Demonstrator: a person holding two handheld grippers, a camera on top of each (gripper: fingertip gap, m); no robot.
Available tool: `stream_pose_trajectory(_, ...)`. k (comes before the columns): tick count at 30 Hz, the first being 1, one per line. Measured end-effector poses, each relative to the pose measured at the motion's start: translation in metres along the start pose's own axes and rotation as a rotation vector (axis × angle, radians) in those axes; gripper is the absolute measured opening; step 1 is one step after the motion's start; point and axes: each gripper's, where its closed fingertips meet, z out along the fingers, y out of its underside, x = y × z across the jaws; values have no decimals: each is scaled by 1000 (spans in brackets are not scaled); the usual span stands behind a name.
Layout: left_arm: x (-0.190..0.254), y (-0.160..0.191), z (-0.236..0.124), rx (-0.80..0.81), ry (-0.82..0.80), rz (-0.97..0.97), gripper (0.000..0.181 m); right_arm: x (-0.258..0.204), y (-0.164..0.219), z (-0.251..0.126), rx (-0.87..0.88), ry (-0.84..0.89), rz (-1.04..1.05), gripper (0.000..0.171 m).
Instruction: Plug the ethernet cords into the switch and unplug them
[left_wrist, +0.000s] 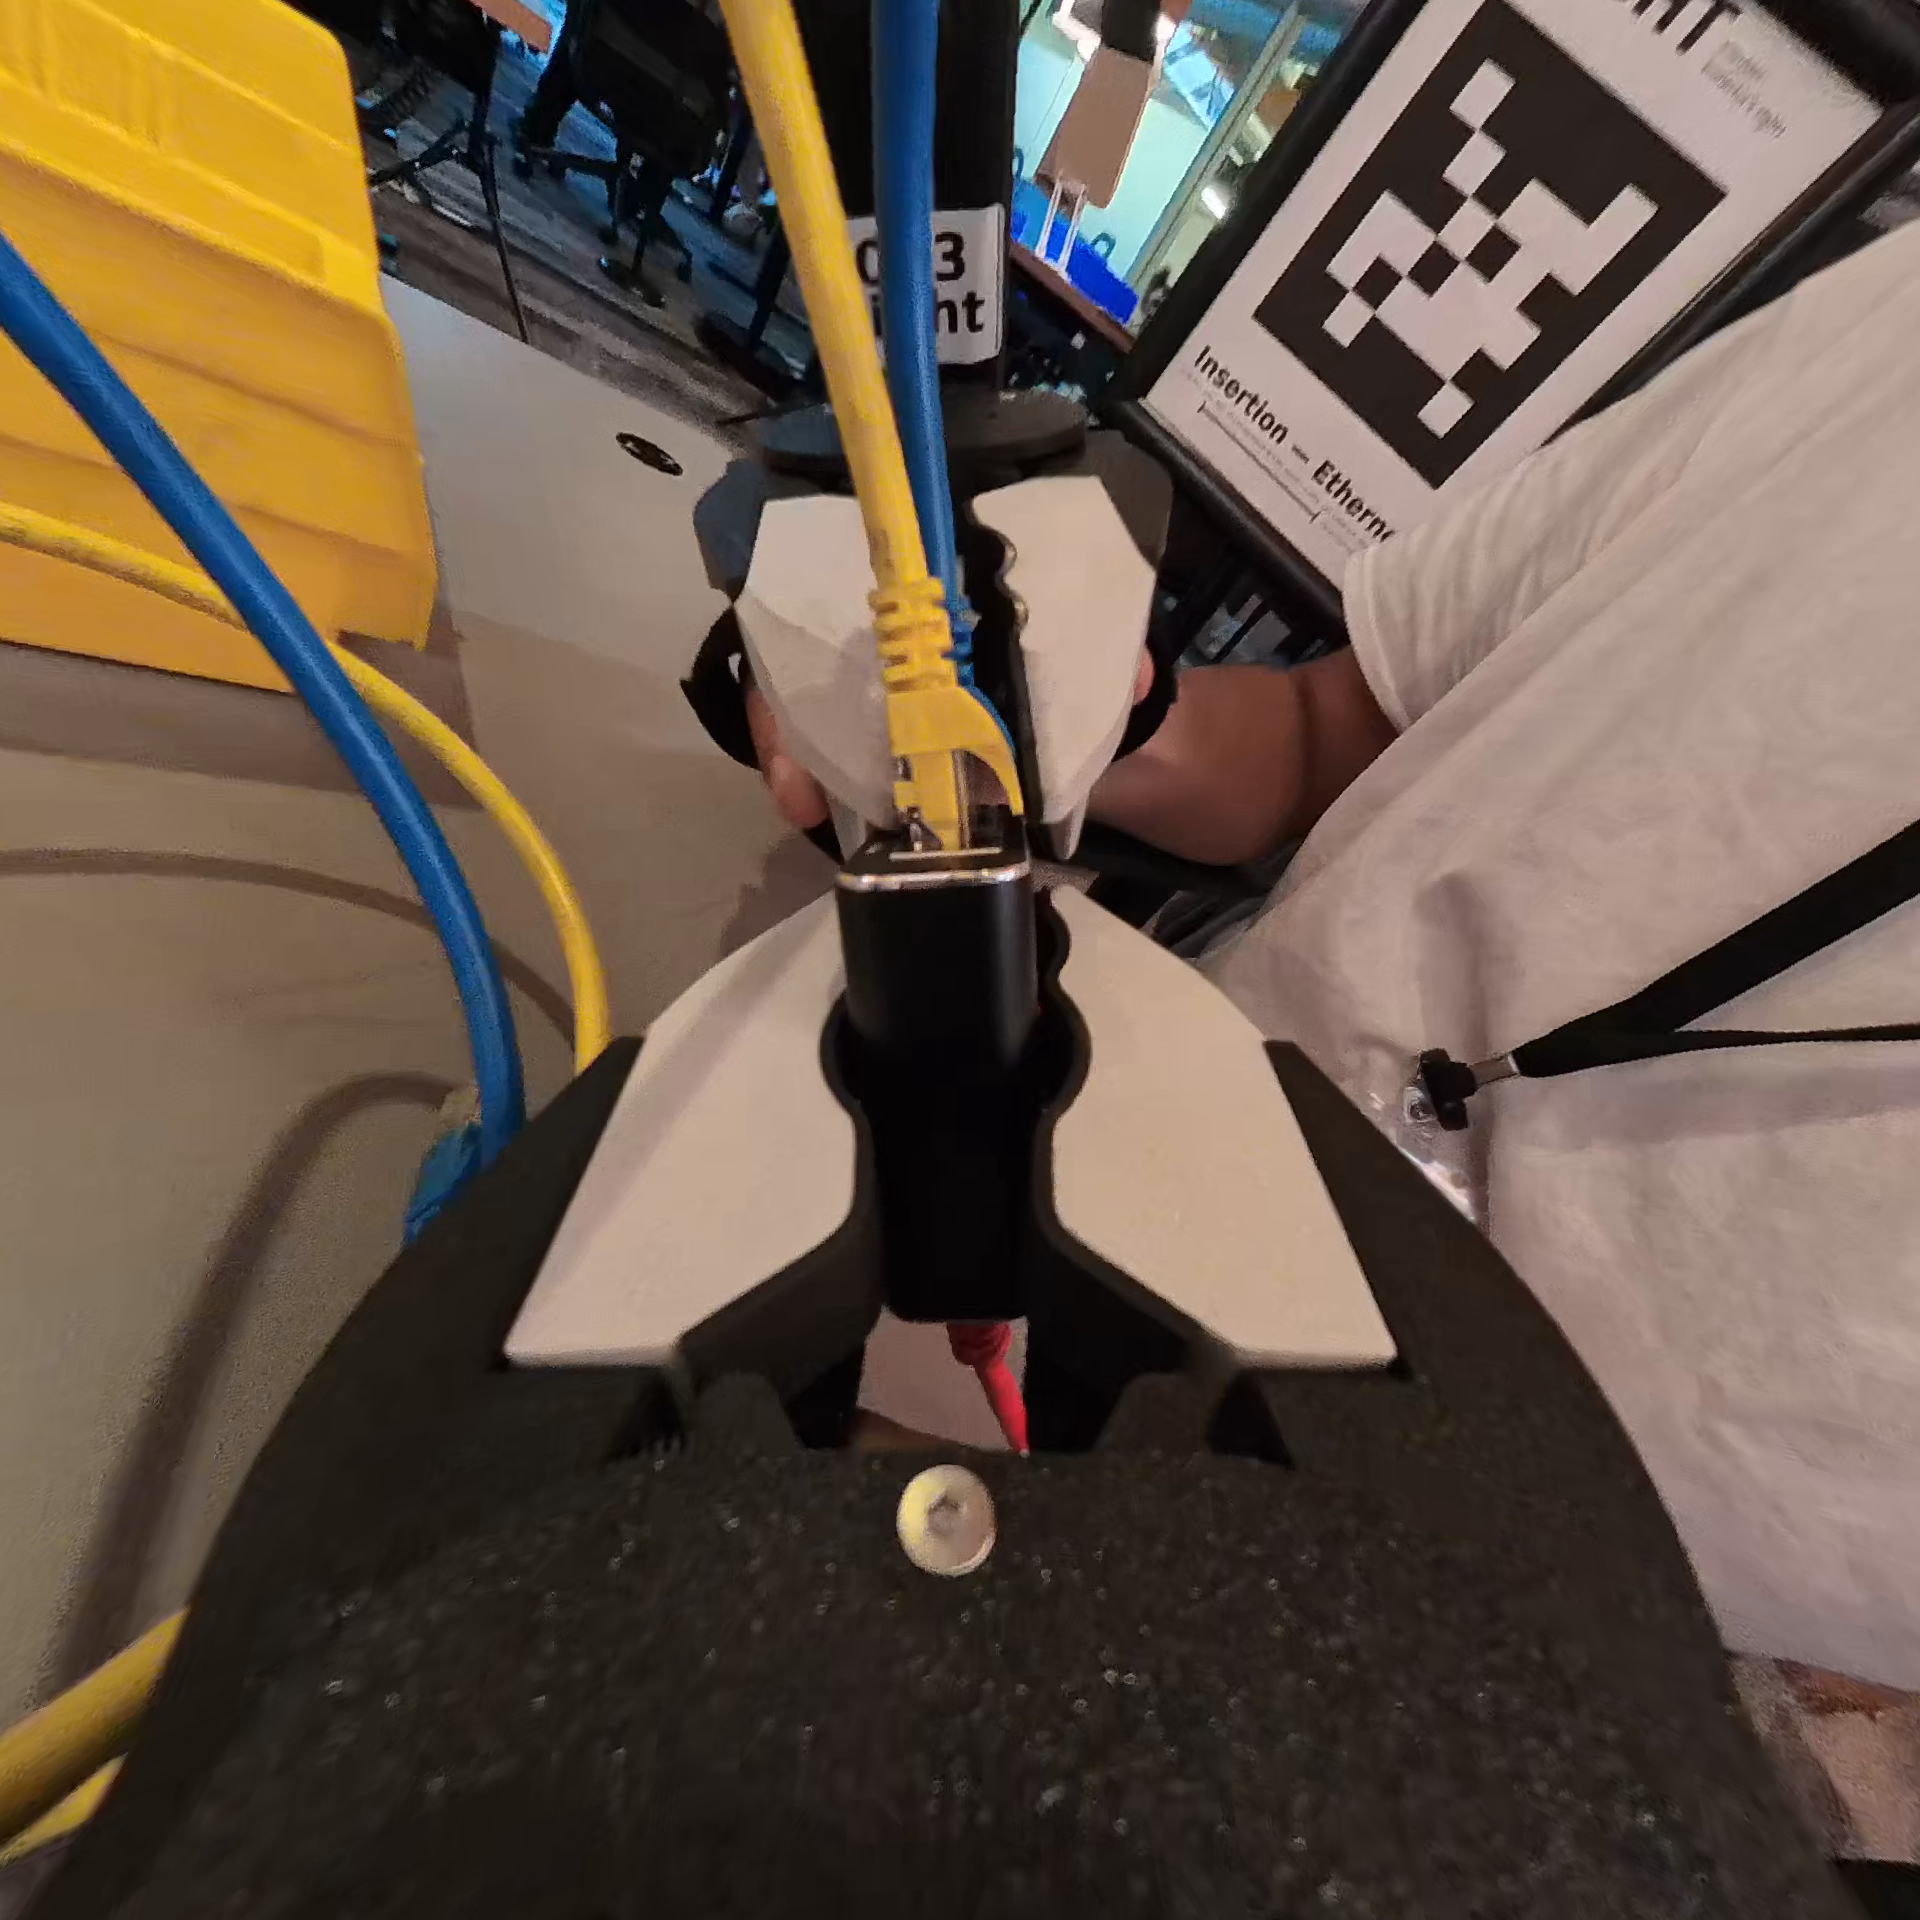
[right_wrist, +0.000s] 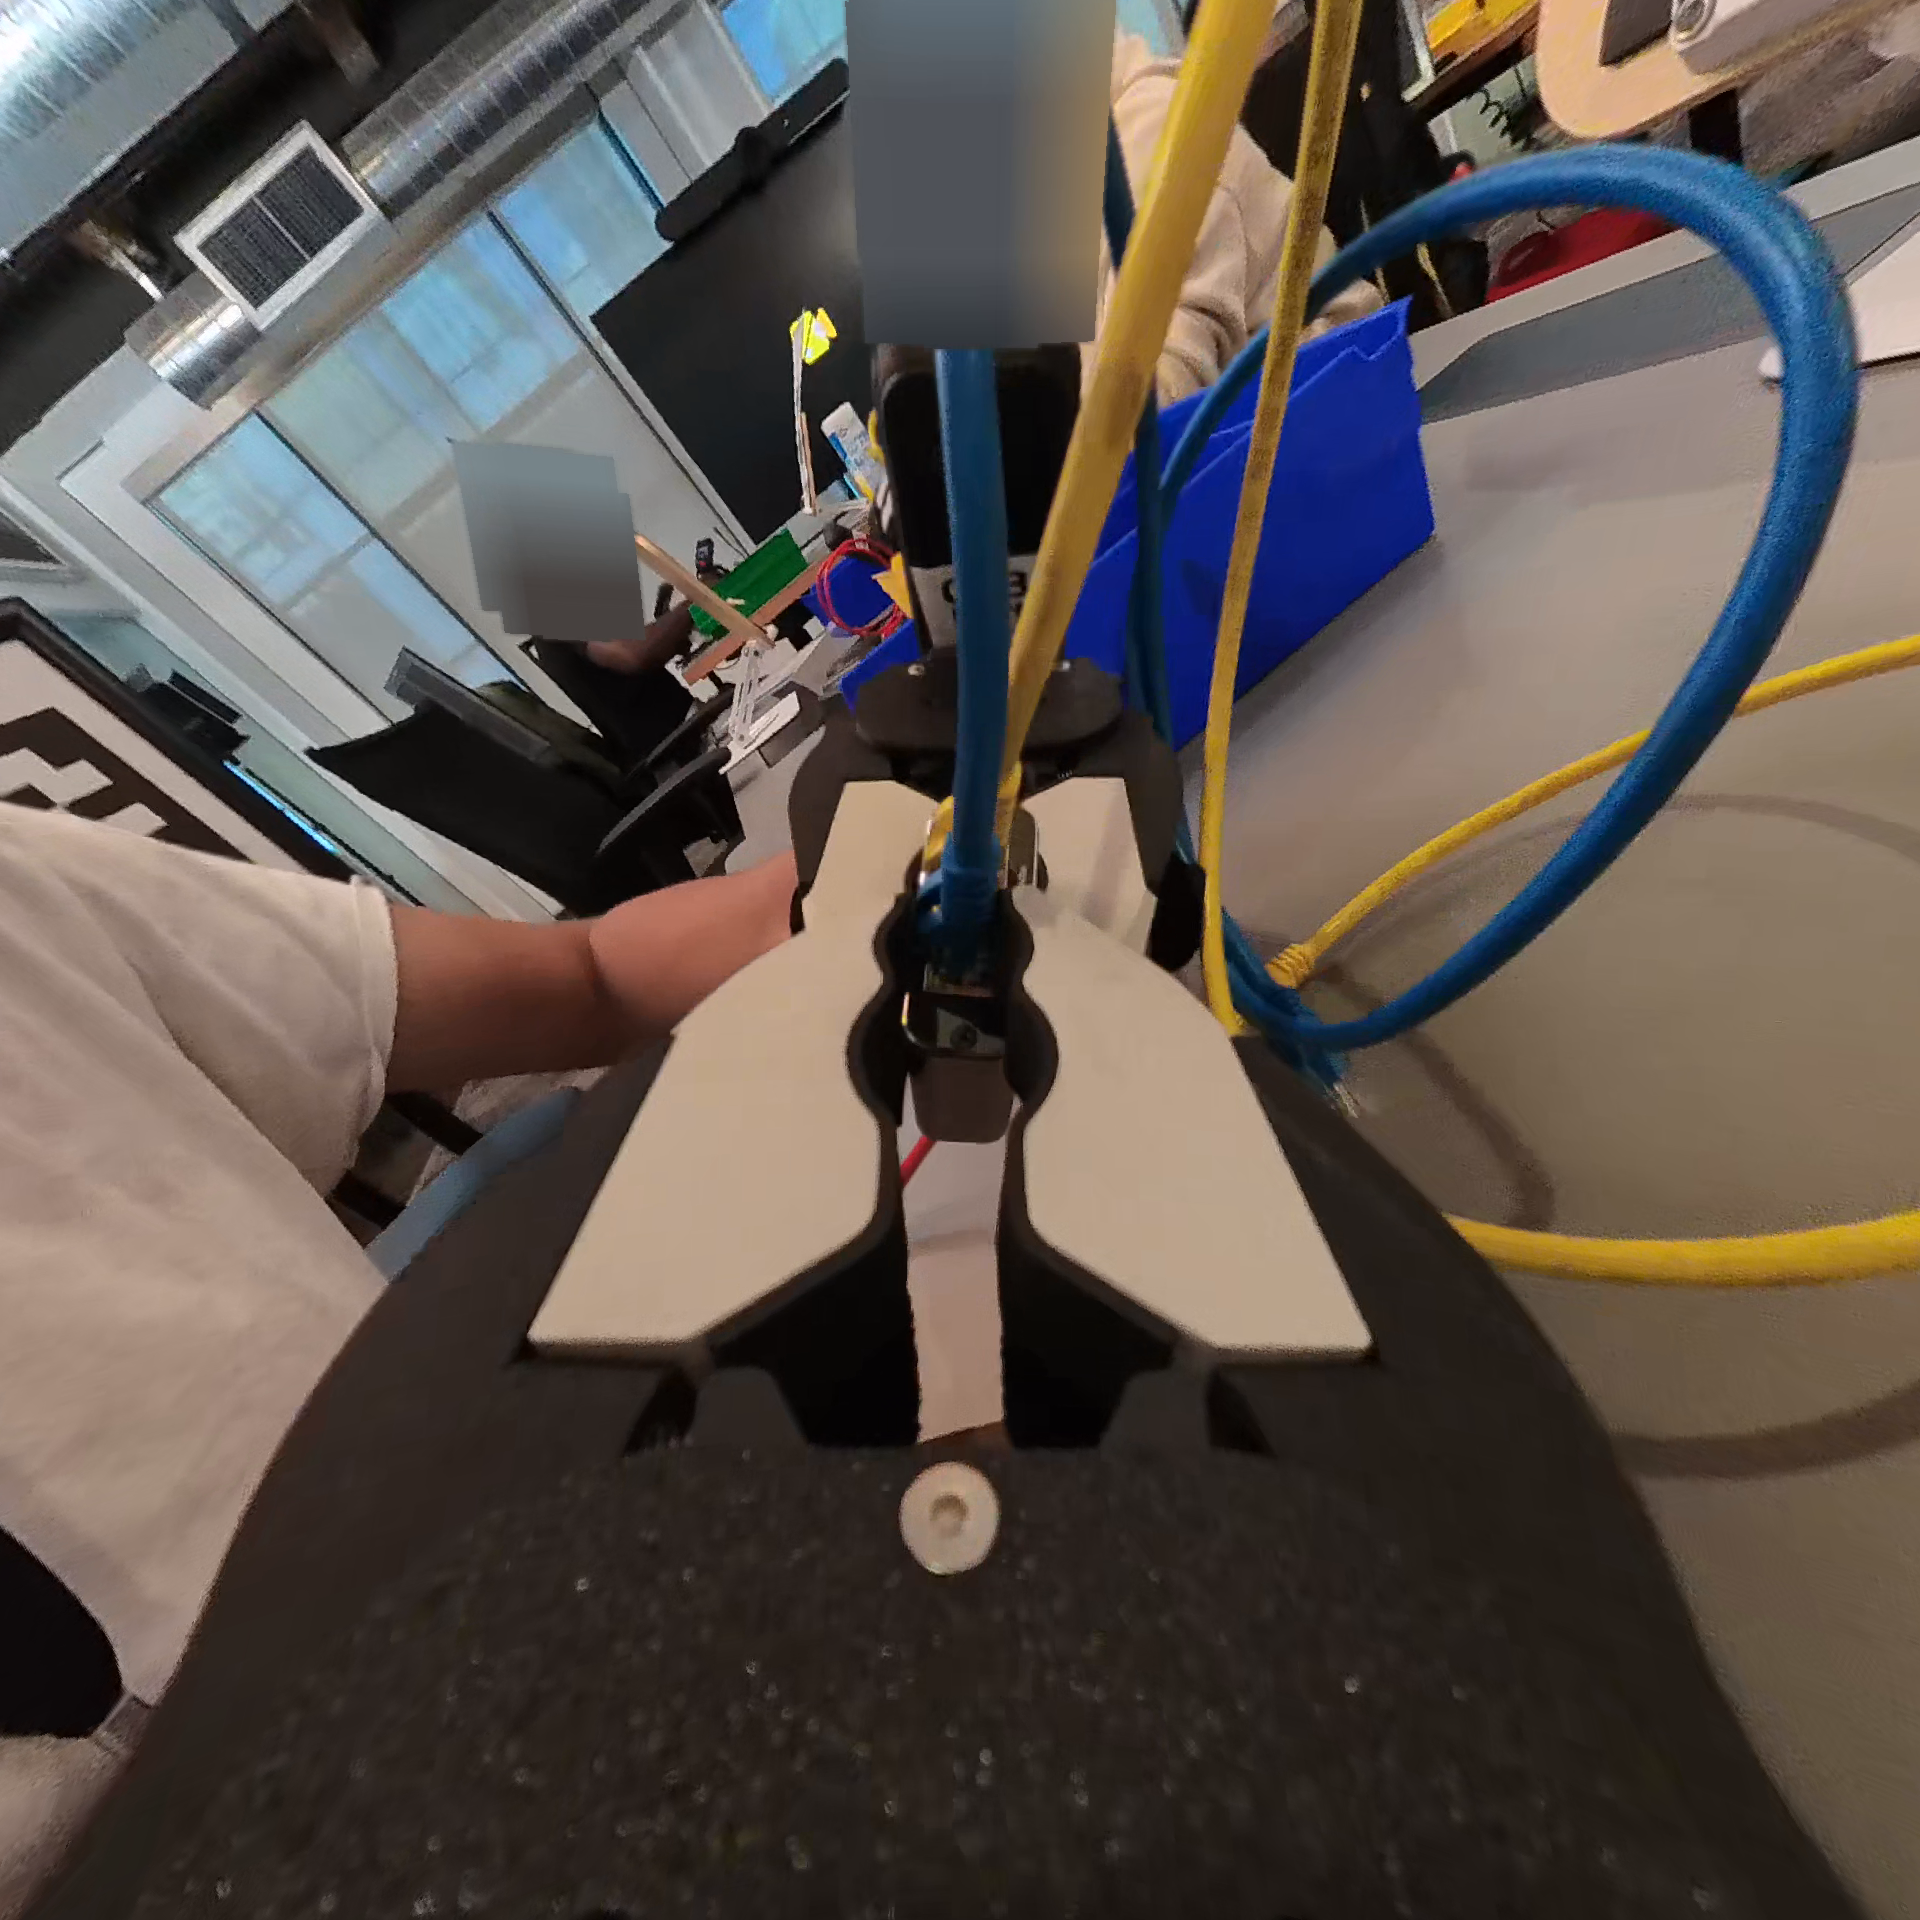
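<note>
The left gripper clamps the black switch lengthwise above the desk, ports facing the right gripper, which pinches the blue cord's plug in line beside the seated yellow plug.

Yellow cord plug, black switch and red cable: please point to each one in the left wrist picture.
yellow cord plug (left_wrist: 914, 717), left wrist view, on its ribbed yellow boot.
black switch (left_wrist: 940, 956), left wrist view, on its black side between the fingers.
red cable (left_wrist: 995, 1387), left wrist view, on the stretch below the switch.
</note>
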Motion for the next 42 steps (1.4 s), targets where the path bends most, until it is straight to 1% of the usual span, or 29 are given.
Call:
stream_pose_trajectory(6,-3,9,-3,23,4,-3,28,5,2,3,9,-15,44,13)
stream_pose_trajectory(14,-3,9,-4,44,-17,-7,28,4,6,3,-6,-15,38,13)
stream_pose_trajectory(20,-4,12,-3,29,-30,-27,27,6,11,1,-68,51,-78,13)
stream_pose_trajectory(23,-7,10,-4,50,-27,-72,26,11,11,2,-60,99,-97,13)
stream_pose_trajectory(26,-7,9,-7,59,-14,-99,27,14,12,3,-1,82,-4,13)
stream_pose_trajectory(29,-6,7,-10,56,-6,-125,28,13,6,5,33,47,81,12)
stream_pose_trajectory(31,-6,2,-13,82,0,-142,27,13,-1,8,85,26,132,12)
stream_pose_trajectory(33,-1,-3,-17,101,15,-134,27,10,-6,11,103,19,129,12)
stream_pose_trajectory(36,2,-10,-19,115,3,-128,27,6,-16,13,117,32,71,12)
stream_pose_trajectory(37,2,-12,-20,119,0,-123,27,5,-18,14,132,9,100,11)
stream_pose_trajectory(39,1,-11,-23,116,-17,-102,27,5,-16,16,120,-24,124,12)
stream_pose_trajectory(42,-2,-6,-21,106,-16,-114,27,8,-10,15,77,1,94,13)
